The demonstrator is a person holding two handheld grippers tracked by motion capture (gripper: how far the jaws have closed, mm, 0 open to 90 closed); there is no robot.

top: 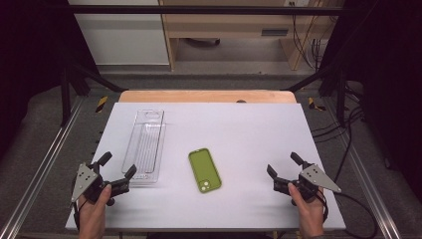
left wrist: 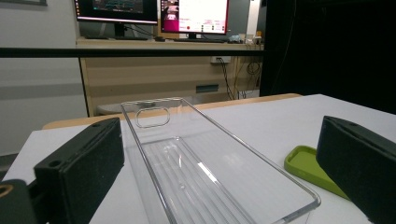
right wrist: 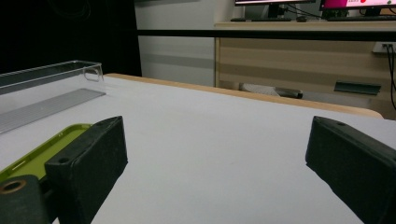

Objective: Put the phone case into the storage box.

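Both tools are low over the near edge of the white surface (top: 259, 129), one at each corner. The left tool (top: 117, 166) sits near-left, jaws spread wide with nothing between them, its tips just beside the near end of the clear plastic tray (top: 147, 144). The left gripper view looks straight down that tray's ribbed floor, with the handle slot at its far wall.

The right tool (top: 282, 166) is over at near-right, jaws also spread wide and empty, well apart from everything.

Between the two tools, slightly left of centre, lies the green phone case (top: 204, 170), flat on the surface, camera cut-out toward the person. It lies near the tray's right side, not touching it. In the right gripper view, the case's green rim peeks out behind one jaw, with the tray farther off.
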